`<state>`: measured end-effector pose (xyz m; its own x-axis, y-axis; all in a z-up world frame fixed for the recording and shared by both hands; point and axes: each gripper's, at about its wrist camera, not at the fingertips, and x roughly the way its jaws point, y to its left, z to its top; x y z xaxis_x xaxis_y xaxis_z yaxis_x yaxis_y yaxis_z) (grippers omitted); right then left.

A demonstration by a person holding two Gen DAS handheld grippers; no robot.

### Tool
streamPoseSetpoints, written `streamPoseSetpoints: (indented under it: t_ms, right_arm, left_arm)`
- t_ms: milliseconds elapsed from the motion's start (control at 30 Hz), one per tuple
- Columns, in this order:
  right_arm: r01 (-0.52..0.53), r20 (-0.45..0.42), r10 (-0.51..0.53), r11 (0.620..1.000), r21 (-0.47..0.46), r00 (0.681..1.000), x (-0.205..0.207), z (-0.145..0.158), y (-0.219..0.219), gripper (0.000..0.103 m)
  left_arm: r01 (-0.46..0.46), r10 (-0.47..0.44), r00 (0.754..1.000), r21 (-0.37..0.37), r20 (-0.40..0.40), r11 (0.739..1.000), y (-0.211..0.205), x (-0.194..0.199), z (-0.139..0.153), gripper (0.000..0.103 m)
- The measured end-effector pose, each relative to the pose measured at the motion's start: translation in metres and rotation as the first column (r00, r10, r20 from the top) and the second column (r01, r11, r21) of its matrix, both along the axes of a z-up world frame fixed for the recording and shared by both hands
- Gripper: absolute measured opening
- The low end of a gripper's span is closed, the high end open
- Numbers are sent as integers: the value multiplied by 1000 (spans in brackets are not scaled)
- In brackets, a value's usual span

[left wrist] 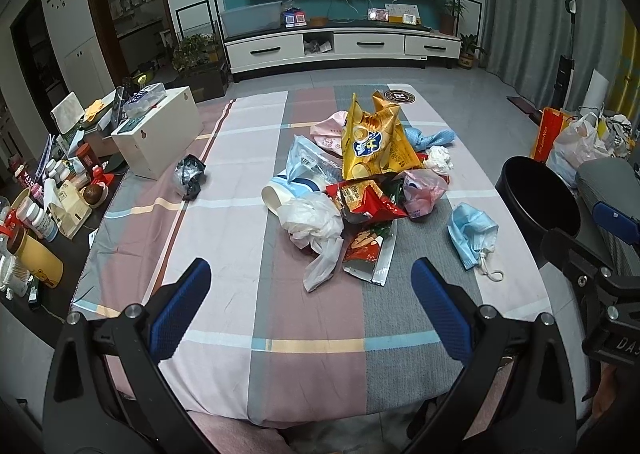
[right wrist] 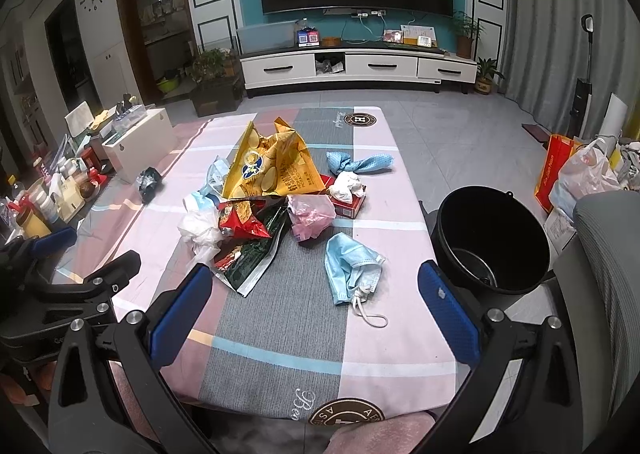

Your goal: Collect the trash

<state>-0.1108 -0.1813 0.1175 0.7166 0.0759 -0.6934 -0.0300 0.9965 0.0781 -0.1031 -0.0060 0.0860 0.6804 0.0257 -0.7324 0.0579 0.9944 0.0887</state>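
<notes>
Across the middle of both frames, a trash pile (right wrist: 260, 194) lies uncollected on the checked tablecloth (right wrist: 280, 342).

Left gripper (left wrist: 311, 286) and right gripper (right wrist: 314, 292) both hover spread wide and empty at the frames' lower edge, so collecting looks barely begun. A blue face mask (right wrist: 352, 270) lies apart, lower right of the pile, nearest the black bucket (right wrist: 494, 232) at right. A sensible next move: lower the right gripper over the mask, pinch it, and carry it rightward to the bucket.
</notes>
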Motion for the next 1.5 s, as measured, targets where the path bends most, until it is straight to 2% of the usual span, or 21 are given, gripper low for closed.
streamPoseSetpoints:
  t_ms: [500, 567, 633, 767, 900, 1033, 1233, 1367, 1500]
  right_arm:
    - [6, -4, -6, 1000, -1, 1000, 0, -2, 0, 101]
    - [12, -5, -12, 1000, 1, 1000, 2, -4, -3, 101]
    - [12, -9, -12, 1000, 22, 1000, 4, -8, -10, 101]
    - [55, -21, -53, 997, 55, 998, 9, -22, -34, 101]
    - [72, -68, -64, 990, 119, 996, 15, -47, -56, 101]
    - [66, -118, -49, 988, 139, 992, 23, -78, -63, 101]
    - [27, -122, -9, 989, 142, 993, 36, -102, -59, 101]
    - [-8, -107, 21, 992, 123, 994, 46, -112, -50, 100]
    - [-53, -90, 61, 995, 84, 994, 60, -122, -40, 97]
  left_arm:
    - [5, -5, 1000, -10, -14, 1000, 0, 3, -3, 100]
    - [5, -6, 1000, -28, -23, 1000, 2, 5, -5, 100]
    - [0, -3, 999, -79, -35, 997, 8, 8, -8, 100]
    - [-33, 23, 998, -188, -55, 982, 28, 15, -16, 100]
    - [-55, 39, 996, -226, -77, 973, 41, 24, -32, 100]
    - [-28, 3, 996, -267, -94, 963, 45, 29, -55, 100]
    - [18, -50, 994, -307, -94, 951, 42, 34, -76, 100]
    - [75, -91, 995, -291, -44, 954, 29, 40, -72, 100]
    - [121, -137, 990, -304, -34, 945, 9, 62, -69, 100]
